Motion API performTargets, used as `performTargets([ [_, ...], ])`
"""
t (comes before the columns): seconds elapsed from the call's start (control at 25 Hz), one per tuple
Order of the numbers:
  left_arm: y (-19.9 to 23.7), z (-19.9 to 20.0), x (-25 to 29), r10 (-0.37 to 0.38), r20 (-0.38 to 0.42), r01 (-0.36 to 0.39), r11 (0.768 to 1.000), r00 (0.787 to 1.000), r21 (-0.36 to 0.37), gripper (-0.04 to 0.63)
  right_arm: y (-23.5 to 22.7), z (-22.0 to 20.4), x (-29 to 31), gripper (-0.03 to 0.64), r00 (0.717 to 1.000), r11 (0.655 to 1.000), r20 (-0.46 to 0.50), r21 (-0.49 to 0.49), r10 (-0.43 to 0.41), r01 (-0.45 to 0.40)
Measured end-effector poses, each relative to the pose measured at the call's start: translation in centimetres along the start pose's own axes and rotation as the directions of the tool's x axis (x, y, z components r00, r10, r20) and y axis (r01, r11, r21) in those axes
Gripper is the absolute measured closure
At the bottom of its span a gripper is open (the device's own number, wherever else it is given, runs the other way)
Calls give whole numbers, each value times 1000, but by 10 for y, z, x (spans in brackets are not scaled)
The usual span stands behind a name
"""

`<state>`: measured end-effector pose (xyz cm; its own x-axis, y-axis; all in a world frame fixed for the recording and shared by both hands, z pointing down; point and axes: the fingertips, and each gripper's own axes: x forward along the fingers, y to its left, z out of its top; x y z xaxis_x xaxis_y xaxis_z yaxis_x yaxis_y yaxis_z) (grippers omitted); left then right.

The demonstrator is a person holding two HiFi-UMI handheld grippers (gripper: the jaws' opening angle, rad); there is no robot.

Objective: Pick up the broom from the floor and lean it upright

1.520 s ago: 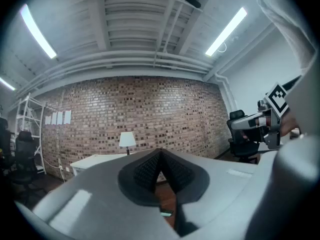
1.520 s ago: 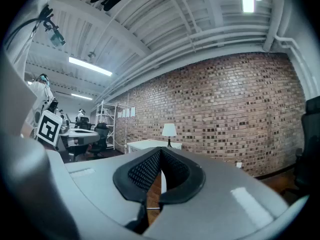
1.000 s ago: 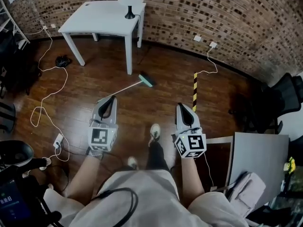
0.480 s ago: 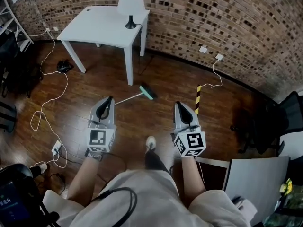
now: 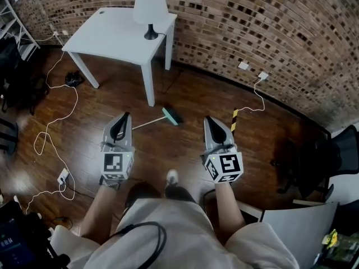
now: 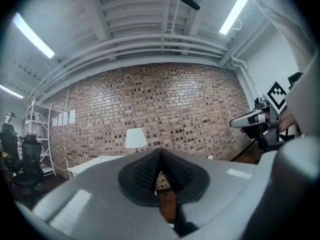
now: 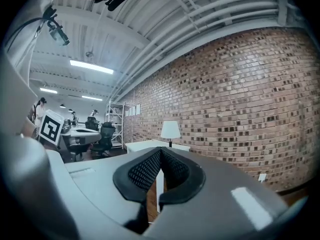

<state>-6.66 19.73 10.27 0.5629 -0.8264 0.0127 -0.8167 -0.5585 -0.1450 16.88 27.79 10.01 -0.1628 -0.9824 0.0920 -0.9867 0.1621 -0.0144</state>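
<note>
The broom [image 5: 162, 118] lies flat on the wooden floor, its teal head [image 5: 172, 115] toward the brick wall and its thin pale handle running back left. My left gripper [image 5: 126, 117] is held level just left of the handle's near end, above the floor and apart from it. Its jaws are shut with nothing between them [image 6: 160, 152]. My right gripper [image 5: 207, 120] is level to the right of the broom head, also shut and empty [image 7: 161, 150]. The broom does not show clearly in either gripper view.
A white table [image 5: 115, 35] with a white lamp [image 5: 148, 7] stands by the brick wall [image 5: 252, 21] beyond the broom. White cables [image 5: 50, 122] and a power strip [image 5: 63, 176] lie at left. A yellow-black strip [image 5: 234, 119] is at right, and a dark office chair [image 5: 331, 156] beyond it.
The person has stepped forward, and both grippers have moved ahead toward the wall. The broom and table now sit closer to the gripper tips. Both jaws stay shut.
</note>
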Motion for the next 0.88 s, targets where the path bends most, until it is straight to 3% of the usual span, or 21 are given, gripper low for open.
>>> performTargets([
  [0.28, 23, -6, 37, -35, -3, 35, 999, 999, 7, 594, -13, -2, 36, 604, 999, 997, -1, 47, -53, 53],
  [0.52, 55, -14, 56, -71, -14, 71, 997, 997, 15, 594, 1, 1, 72, 604, 998, 997, -1, 24, -70, 70],
  [0.88, 102, -42, 69, -14, -51, 13, 1000, 999, -16, 594, 14, -8, 127, 604, 1000, 997, -17, 76, -8, 9],
])
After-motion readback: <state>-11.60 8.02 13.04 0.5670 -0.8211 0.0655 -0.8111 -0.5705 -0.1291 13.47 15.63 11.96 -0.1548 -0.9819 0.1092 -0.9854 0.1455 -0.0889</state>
